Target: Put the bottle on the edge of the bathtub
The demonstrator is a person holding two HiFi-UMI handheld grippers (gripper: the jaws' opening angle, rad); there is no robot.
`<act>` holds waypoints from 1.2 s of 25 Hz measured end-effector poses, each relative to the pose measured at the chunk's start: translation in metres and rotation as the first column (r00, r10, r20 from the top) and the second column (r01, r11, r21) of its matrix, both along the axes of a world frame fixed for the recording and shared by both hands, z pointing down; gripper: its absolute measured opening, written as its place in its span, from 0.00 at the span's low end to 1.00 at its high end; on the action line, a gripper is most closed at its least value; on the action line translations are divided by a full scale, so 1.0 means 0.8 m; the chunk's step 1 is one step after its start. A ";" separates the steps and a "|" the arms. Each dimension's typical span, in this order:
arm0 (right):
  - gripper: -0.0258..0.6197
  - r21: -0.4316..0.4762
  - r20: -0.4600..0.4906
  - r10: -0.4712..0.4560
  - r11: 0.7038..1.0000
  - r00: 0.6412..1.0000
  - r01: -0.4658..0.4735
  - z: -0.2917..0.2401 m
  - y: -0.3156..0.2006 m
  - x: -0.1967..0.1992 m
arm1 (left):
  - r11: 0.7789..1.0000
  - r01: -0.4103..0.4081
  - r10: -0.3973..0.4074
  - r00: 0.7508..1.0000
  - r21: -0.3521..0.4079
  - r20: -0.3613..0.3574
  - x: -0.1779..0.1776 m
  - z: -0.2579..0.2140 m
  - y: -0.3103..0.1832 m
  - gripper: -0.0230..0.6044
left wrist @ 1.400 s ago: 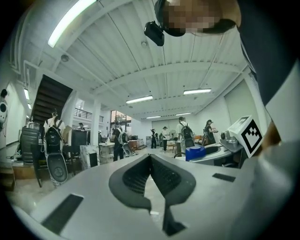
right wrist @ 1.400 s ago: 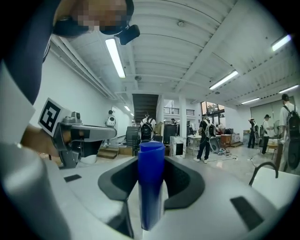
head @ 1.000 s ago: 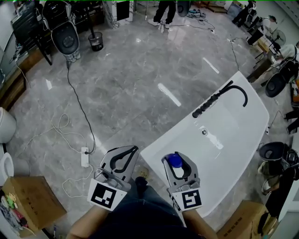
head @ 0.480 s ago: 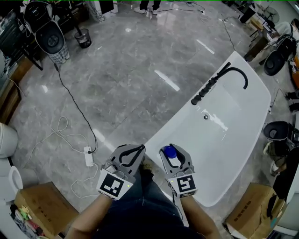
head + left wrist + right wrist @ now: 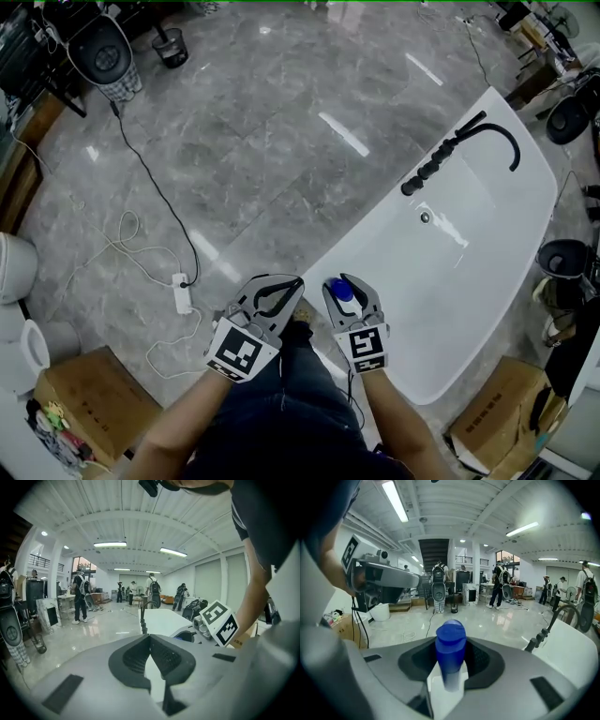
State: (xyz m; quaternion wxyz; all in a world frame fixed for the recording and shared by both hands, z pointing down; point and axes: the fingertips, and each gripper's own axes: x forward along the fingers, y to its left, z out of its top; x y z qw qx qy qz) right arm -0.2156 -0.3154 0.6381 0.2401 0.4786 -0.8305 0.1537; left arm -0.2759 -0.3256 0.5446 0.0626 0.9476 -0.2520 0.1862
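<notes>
My right gripper (image 5: 344, 284) is shut on a white bottle with a blue cap (image 5: 343, 291), held upright over the near-left end of the white bathtub (image 5: 469, 244). In the right gripper view the blue cap (image 5: 451, 644) stands between the dark pads, with the white body below it. The tub's rim (image 5: 576, 644) and black faucet (image 5: 553, 618) lie off to the right there. My left gripper (image 5: 292, 284) hovers beside it over the floor, shut and holding nothing; its tips (image 5: 150, 637) meet in the left gripper view.
A black faucet (image 5: 469, 141) stands on the tub's far-left rim. A power strip with its cable (image 5: 181, 295) lies on the grey tile floor at left. Cardboard boxes (image 5: 89, 403) (image 5: 497, 431) flank me. Several people stand far across the hall (image 5: 79, 597).
Both grippers have drawn a little closer together. The right one, still holding the bottle, has shifted toward the tub's near-left rim. The left gripper stays shut.
</notes>
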 end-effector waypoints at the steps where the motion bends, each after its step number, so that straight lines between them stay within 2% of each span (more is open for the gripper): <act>1: 0.30 -0.014 -0.005 -0.003 1.000 1.000 0.003 0.008 -0.003 -0.001 | 1.000 -0.003 0.003 1.000 -0.009 0.006 -0.001 0.004 -0.001 0.08; 13: 0.30 -0.141 -0.113 -0.058 0.989 0.992 0.042 0.097 -0.024 -0.017 | 0.998 0.009 -0.006 0.999 -0.069 0.033 -0.019 0.034 -0.020 0.08; 21: 0.30 -0.132 -0.124 -0.066 0.990 0.990 0.050 0.111 -0.032 -0.026 | 0.996 -0.007 0.011 0.999 -0.088 0.053 -0.025 0.047 -0.014 0.08; 25: 0.30 -0.156 -0.148 -0.068 0.987 0.987 0.045 0.121 -0.032 -0.025 | 0.996 -0.015 0.021 0.998 -0.091 0.059 -0.027 0.048 -0.013 0.08; 30: 0.30 -0.151 -0.132 -0.028 0.989 0.991 0.008 0.128 -0.030 -0.022 | 0.995 -0.034 0.041 0.997 -0.097 0.070 -0.027 0.050 -0.009 0.08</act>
